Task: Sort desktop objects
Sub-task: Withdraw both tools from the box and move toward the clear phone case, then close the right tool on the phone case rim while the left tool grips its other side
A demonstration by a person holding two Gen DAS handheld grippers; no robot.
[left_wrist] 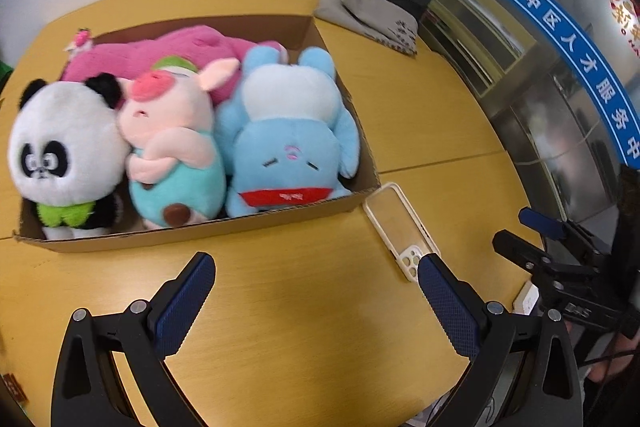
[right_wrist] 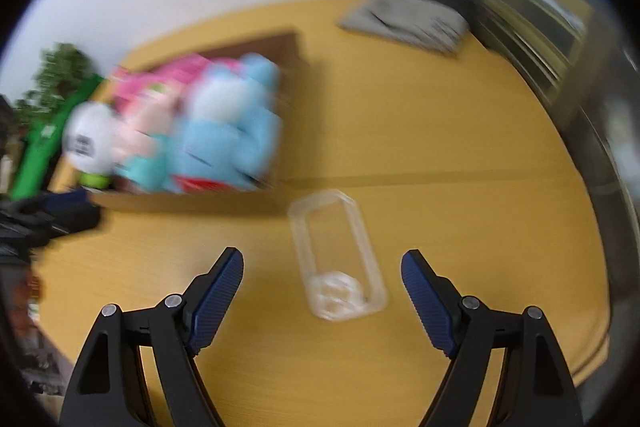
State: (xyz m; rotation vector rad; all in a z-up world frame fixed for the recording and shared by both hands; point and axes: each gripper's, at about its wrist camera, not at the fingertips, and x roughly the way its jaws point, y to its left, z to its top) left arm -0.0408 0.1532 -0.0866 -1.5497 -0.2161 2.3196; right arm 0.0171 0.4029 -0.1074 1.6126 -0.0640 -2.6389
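Note:
A cardboard box (left_wrist: 192, 233) on the wooden table holds a panda plush (left_wrist: 60, 147), a pink pig plush (left_wrist: 172, 147), a blue plush (left_wrist: 288, 143) and a magenta plush (left_wrist: 160, 47) behind them. A clear phone case (left_wrist: 400, 227) lies flat just right of the box. My left gripper (left_wrist: 316, 267) is open over bare table in front of the box, holding nothing. My right gripper (right_wrist: 322, 263) is open with the phone case (right_wrist: 340, 259) lying on the table between and just beyond its fingertips. The right wrist view is blurred. The right gripper also shows at the far right (left_wrist: 556, 247).
A folded grey cloth (left_wrist: 372, 15) lies at the table's far right corner. A glass cabinet with a blue sign (left_wrist: 560, 59) stands to the right. Something green (right_wrist: 40, 143) and a plant sit left of the box. The table's rounded edge runs along the right (right_wrist: 592, 307).

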